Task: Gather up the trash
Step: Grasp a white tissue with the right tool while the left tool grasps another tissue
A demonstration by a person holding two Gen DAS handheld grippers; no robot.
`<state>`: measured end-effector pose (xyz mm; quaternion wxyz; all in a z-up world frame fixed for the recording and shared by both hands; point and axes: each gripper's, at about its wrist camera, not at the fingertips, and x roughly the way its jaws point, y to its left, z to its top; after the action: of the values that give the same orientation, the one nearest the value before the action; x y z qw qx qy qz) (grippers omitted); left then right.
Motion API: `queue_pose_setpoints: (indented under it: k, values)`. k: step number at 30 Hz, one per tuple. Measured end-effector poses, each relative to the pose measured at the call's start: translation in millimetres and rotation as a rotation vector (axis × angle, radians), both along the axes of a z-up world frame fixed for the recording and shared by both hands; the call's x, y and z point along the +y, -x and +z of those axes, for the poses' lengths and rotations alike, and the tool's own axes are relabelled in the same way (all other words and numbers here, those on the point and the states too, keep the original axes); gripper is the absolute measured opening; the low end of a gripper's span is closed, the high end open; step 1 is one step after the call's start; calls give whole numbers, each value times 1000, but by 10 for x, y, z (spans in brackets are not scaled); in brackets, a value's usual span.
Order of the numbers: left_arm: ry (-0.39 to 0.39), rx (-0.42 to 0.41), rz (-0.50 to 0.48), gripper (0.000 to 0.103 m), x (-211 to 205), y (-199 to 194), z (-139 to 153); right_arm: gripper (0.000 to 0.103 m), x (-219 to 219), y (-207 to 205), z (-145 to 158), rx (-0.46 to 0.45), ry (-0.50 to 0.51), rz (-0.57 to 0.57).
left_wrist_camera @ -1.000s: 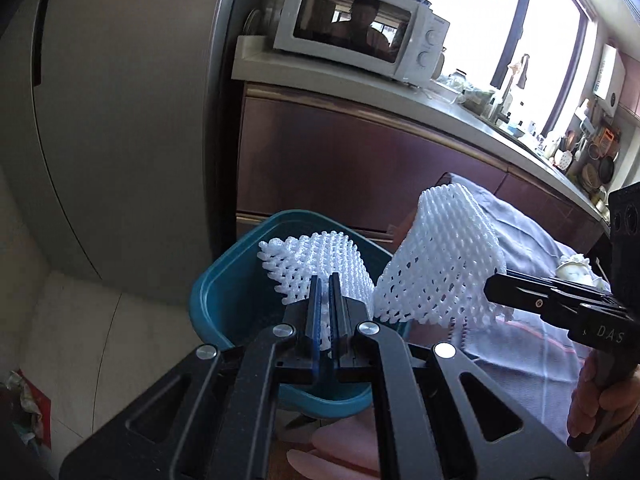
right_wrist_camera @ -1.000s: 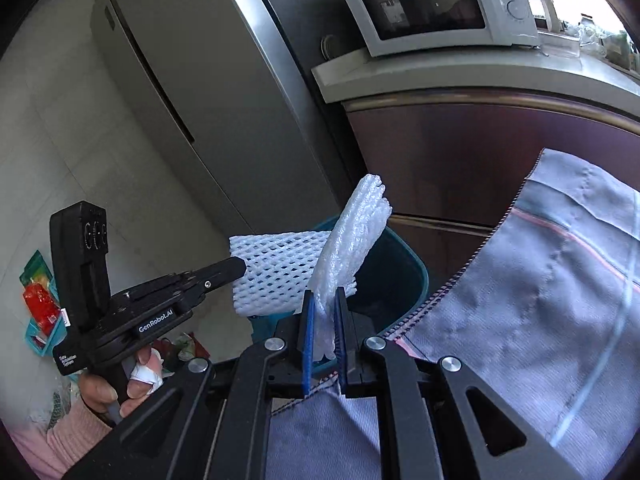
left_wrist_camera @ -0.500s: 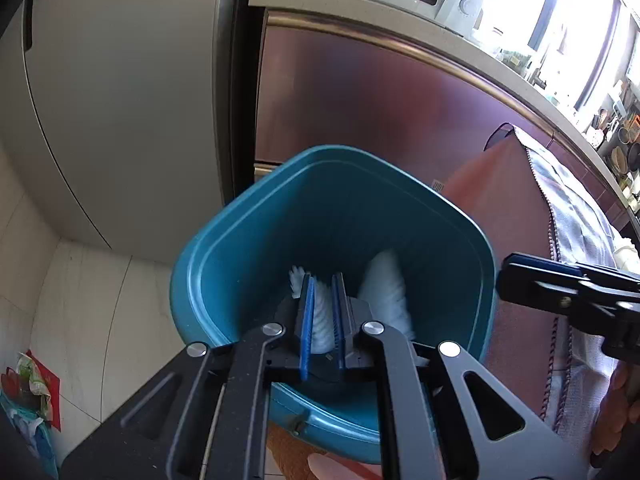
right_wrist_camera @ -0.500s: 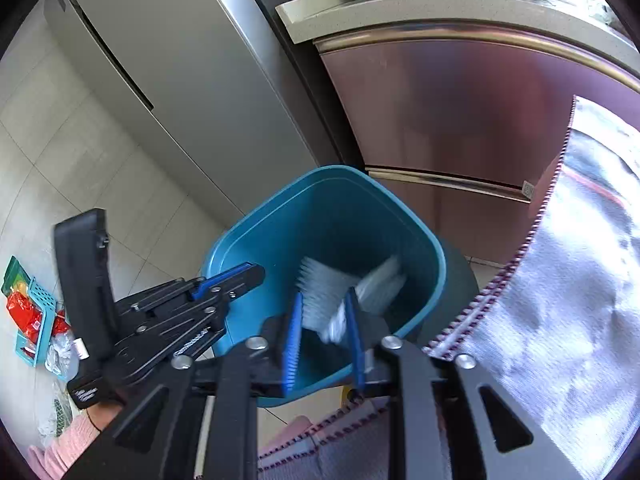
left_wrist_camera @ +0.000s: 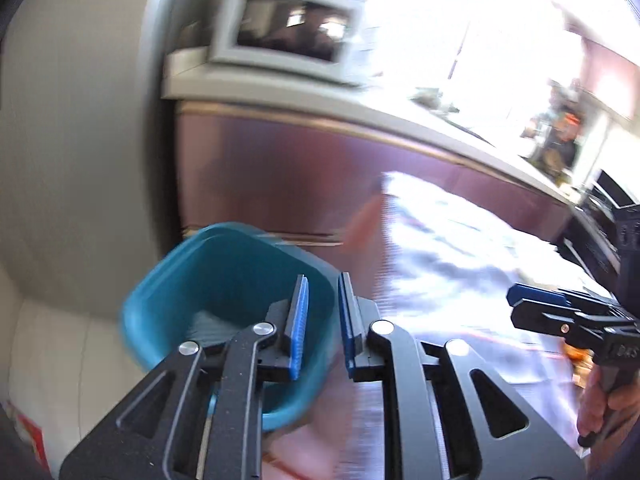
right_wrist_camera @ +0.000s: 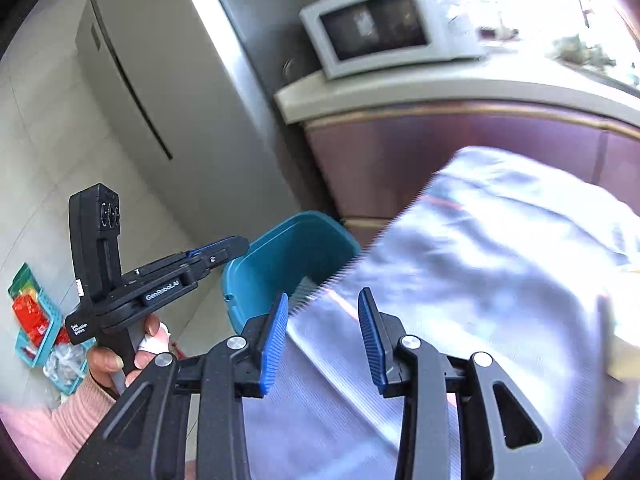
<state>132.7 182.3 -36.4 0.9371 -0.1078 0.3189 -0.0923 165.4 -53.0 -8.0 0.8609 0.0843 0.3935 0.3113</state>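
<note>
Both tongs (left_wrist_camera: pixel 323 322) (right_wrist_camera: pixel 323 338) now empty, teal bin (left_wrist_camera: pixel 224 276) below

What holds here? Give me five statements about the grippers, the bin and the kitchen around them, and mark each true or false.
1. The left gripper is open with nothing between its pads. True.
2. The right gripper is clamped on a white foam net. False: its jaws stand apart and hold nothing.
3. The teal trash bin stands on the floor beside the cloth-covered table. True.
4. The microwave sits on the floor next to the bin. False: it sits on the countertop above the cabinet.
5. A grey refrigerator stands left of the counter. True.
</note>
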Motion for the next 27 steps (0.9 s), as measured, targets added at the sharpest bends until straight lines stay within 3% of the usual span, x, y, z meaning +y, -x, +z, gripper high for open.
queue_pose_setpoints:
  k: [6,12,16,22,27]
  values:
    - [22,-31,-234,21,-935,60,229,38,-987,548,221,-63,2,-183]
    - [46,17,-437,29,-1917,255,209,39,-1848,965,143,-52,14,-413]
    - [56,49,-551,35,-2465,407,113,39,-2323,1068,-64,-9,9,-528]
    - [39,110,-633,45,-3045,356,-37,40,-2583,1009,-161,-10,32,-575]
    - [52,159,-640,49,-3297,249,-78,48,-2683,692,-130,-30,68,-552]
